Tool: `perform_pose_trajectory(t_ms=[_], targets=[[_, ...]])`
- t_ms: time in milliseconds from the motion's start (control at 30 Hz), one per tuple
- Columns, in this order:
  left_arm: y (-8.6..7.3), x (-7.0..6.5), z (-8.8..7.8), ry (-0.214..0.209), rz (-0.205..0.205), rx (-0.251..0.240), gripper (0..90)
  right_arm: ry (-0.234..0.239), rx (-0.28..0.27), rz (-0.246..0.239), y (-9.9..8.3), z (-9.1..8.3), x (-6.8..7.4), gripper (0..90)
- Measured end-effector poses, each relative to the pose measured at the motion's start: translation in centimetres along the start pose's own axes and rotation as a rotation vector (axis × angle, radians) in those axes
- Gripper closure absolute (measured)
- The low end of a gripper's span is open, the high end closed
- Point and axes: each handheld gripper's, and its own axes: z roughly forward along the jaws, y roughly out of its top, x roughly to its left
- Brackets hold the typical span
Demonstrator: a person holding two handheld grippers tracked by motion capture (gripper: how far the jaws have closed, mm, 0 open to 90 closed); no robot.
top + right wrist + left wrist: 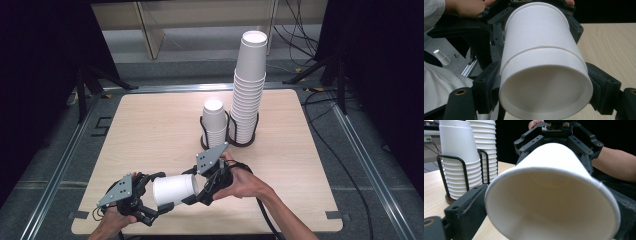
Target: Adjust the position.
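A white paper cup (172, 190) lies level above the table's front edge, between both grippers. My left gripper (162, 192) is shut on one end; in the left gripper view its jaws flank the cup's open mouth (549, 202). My right gripper (192, 187) is shut on the other end, its jaws pressing the cup's sides (544, 75). In the right gripper view a rim line runs round the middle, as of one cup nested in another. The person's hands hold both grippers.
A short stack of cups (214, 125) and a tall stack (248, 85) stand in a black wire holder (242, 141) at the middle back of the wooden table (150, 125). A small cup (442, 57) lies on the floor beside the table.
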Motion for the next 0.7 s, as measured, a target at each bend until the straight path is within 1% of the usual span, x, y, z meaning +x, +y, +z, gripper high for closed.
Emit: perform_pose_trajectory(t_ms=[33, 67, 133, 167, 233, 300, 333, 367, 400, 433, 567, 633, 667, 700], targets=[[-0.02, 0.00, -0.02, 0.004, 0.006, 0.003, 2.7, 0.005, -0.005, -0.011, 0.02, 0.00, -0.08, 24.1], [-0.04, 0.02, -0.05, 0.004, 0.014, 0.009, 2.3, -0.002, -0.014, -0.023, 0.04, -0.10, -0.14, 24.1], [-0.05, 0.02, -0.06, 0.006, 0.016, 0.010, 1.5, 0.001, -0.024, -0.025, 0.07, -0.27, -0.18, 24.1], [-0.04, 0.03, -0.07, 0.001, 0.015, 0.009, 1.8, -0.002, -0.031, -0.025, 0.07, -0.30, -0.17, 24.1], [0.00, -0.04, -0.06, -0.008, 0.014, 0.006, 6.2, -0.002, -0.030, -0.023, 0.08, -0.40, -0.17, 24.1], [0.09, -0.01, -0.13, -0.012, 0.021, 0.012, 6.7, 0.000, -0.033, -0.026, 0.07, -0.44, -0.20, 24.2], [0.15, 0.01, -0.17, -0.014, 0.024, 0.014, 7.3, 0.009, -0.035, -0.010, 0.05, -0.45, -0.12, 24.3], [0.20, -0.05, -0.16, -0.013, 0.021, 0.012, 7.7, 0.009, -0.034, -0.010, 0.04, -0.45, -0.14, 24.4], [0.26, -0.01, -0.19, -0.013, 0.032, 0.015, 8.0, 0.009, -0.033, -0.010, 0.03, -0.44, -0.15, 24.5], [0.28, 0.00, -0.21, -0.014, 0.036, 0.016, 8.4, 0.002, -0.034, -0.023, 0.03, -0.44, -0.23, 24.6], [0.40, 0.02, -0.33, -0.016, 0.047, 0.027, 10.0, 0.003, -0.030, -0.022, -0.02, -0.42, -0.27, 24.8], [0.44, 0.06, -0.33, -0.019, 0.059, 0.043, 10.5, 0.003, -0.022, -0.020, -0.03, -0.42, -0.25, 24.8], [0.30, 0.05, -0.07, -0.032, 0.052, 0.023, 10.7, 0.003, -0.012, -0.022, -0.04, -0.40, -0.23, 24.8], [0.34, 0.03, -0.14, -0.025, 0.055, 0.042, 11.0, -0.004, -0.004, -0.024, -0.06, -0.34, -0.16, 24.6]])
